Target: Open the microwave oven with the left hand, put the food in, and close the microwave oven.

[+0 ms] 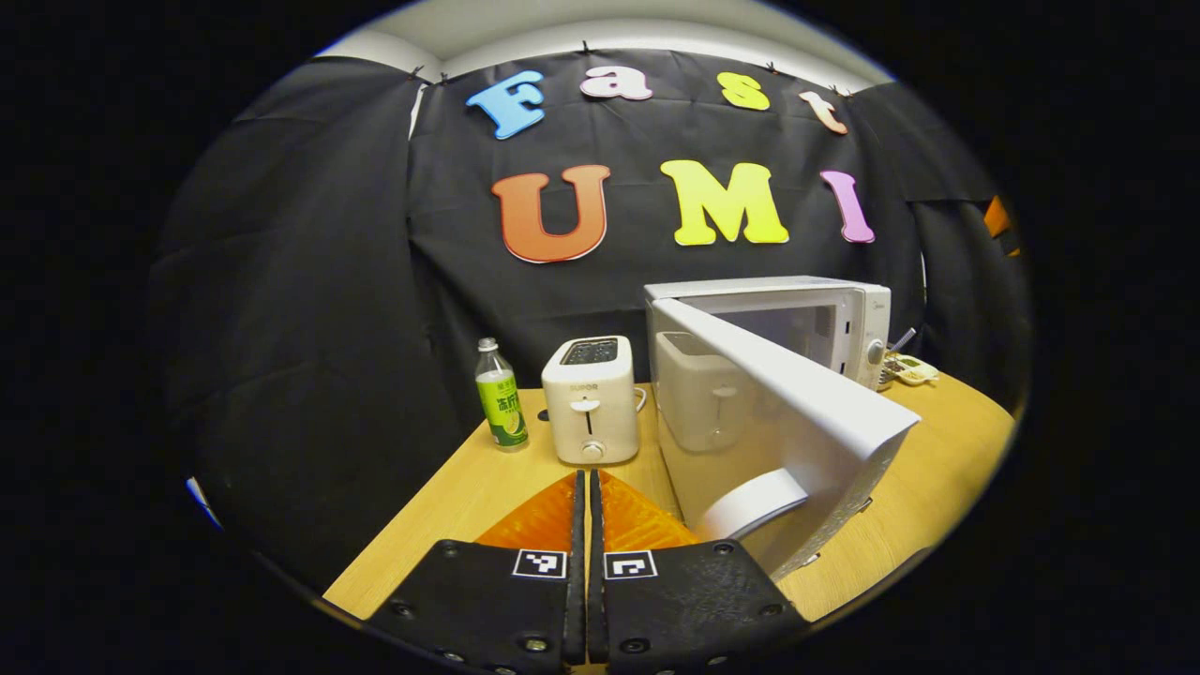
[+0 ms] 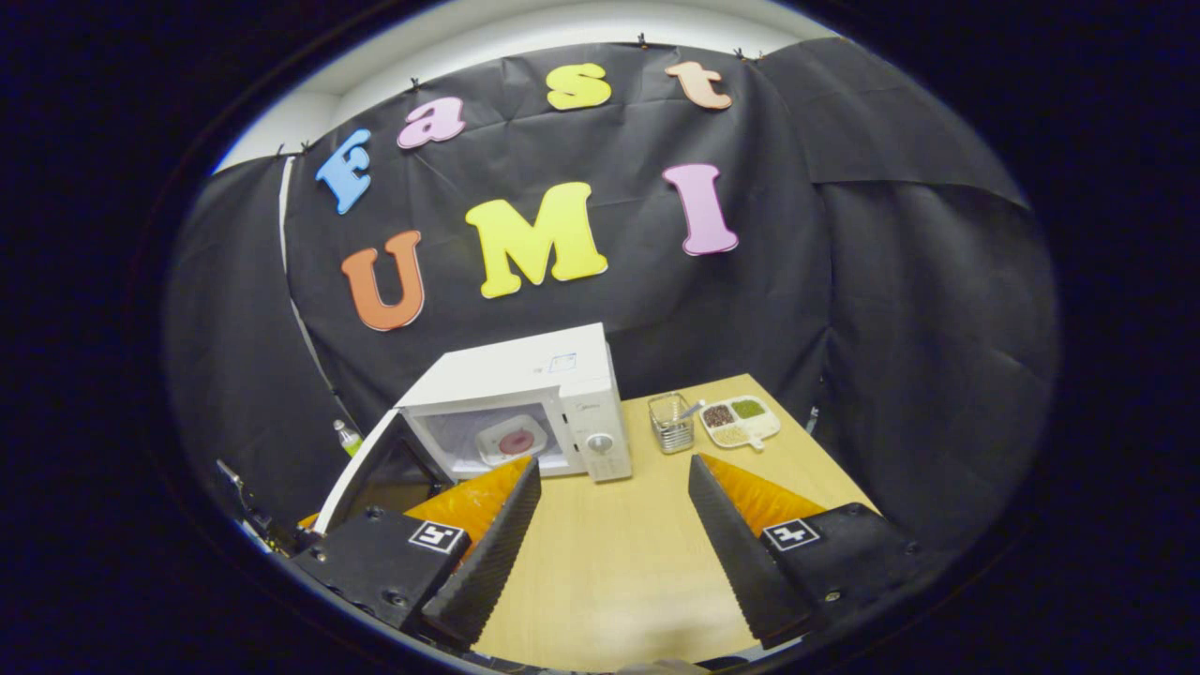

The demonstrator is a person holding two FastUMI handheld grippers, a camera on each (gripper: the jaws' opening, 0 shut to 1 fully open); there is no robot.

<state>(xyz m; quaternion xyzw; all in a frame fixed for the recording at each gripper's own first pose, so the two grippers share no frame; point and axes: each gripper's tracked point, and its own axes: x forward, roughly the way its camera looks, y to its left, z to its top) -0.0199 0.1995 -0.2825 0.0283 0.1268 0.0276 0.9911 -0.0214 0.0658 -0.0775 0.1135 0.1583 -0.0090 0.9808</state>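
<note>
While the microwave (image 2: 525, 403) door (image 1: 787, 403) hangs open, I see food (image 2: 514, 441) inside | left gripper (image 1: 588, 506) clenched empty beside door | right gripper (image 2: 609, 525) released, facing microwave

The toaster (image 1: 591, 403) carries a short brand word on its front, the green bottle (image 1: 500, 398) bold characters on its wrap, and the microwave oven (image 1: 867, 328) a tiny logo; all are too small to read reliably.

Even, fairly bright overhead light; soft, faint shadows on the wooden table (image 2: 619, 553). The glossy microwave door (image 1: 797, 412) mirrors the toaster (image 1: 591, 401). Focus is sharp at centre; fisheye distortion bends and dims the edges in both views.
</note>
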